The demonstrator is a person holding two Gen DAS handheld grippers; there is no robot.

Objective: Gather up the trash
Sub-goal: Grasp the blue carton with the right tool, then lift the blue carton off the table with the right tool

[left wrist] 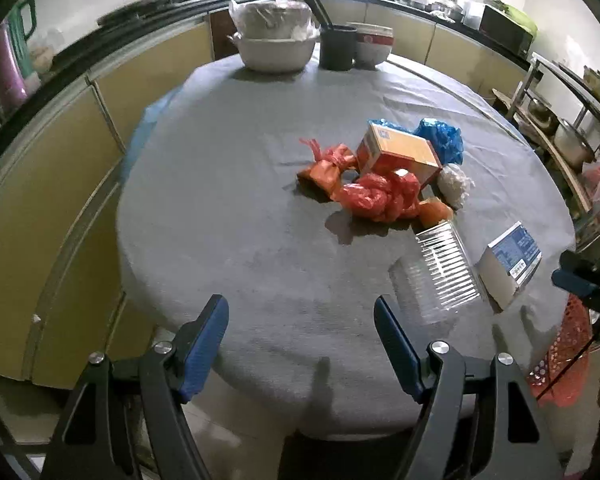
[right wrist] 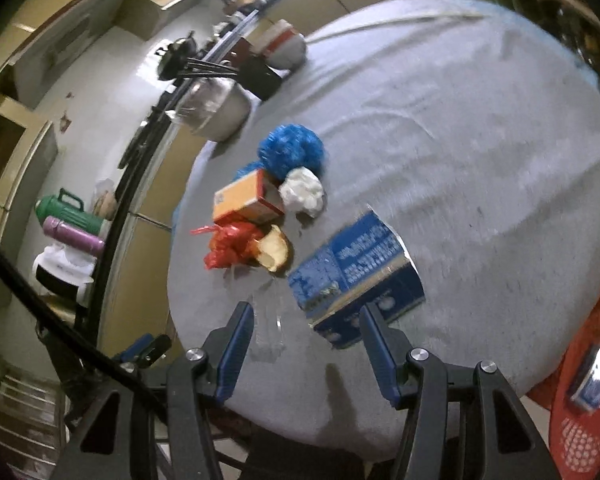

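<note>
A round table (left wrist: 228, 208) with a grey cloth held a small heap of trash near its middle. Going left to right in the left wrist view, there were two tied orange-red plastic bags: a small one (left wrist: 327, 168) and a bigger, crumpled one (left wrist: 380, 196) just beside it. Behind them lay one orange carton (left wrist: 400, 152), tipped on its side. One blue plastic bag (left wrist: 440, 140) sat behind the carton, and one white crumpled wad (left wrist: 454, 184) sat just right of it. In front of the heap lay one clear ribbed plastic container (left wrist: 446, 272), flat on the cloth. One blue and white box (left wrist: 510, 266) lay to its right, near the table's edge. One red mesh basket (left wrist: 564, 360) showed past the table's right edge, with at least one thing already in it in the right wrist view. At the far side of the table stood one pot (left wrist: 276, 50), one black cup of chopsticks (left wrist: 338, 52) and one bowl (left wrist: 374, 46). The left gripper (left wrist: 300, 340) hung over the near part of the table with its two blue fingers apart and nothing between them. The right gripper (right wrist: 306, 344) also had its fingers apart, holding nothing, and the blue and white box lay just ahead of its tips.
</note>
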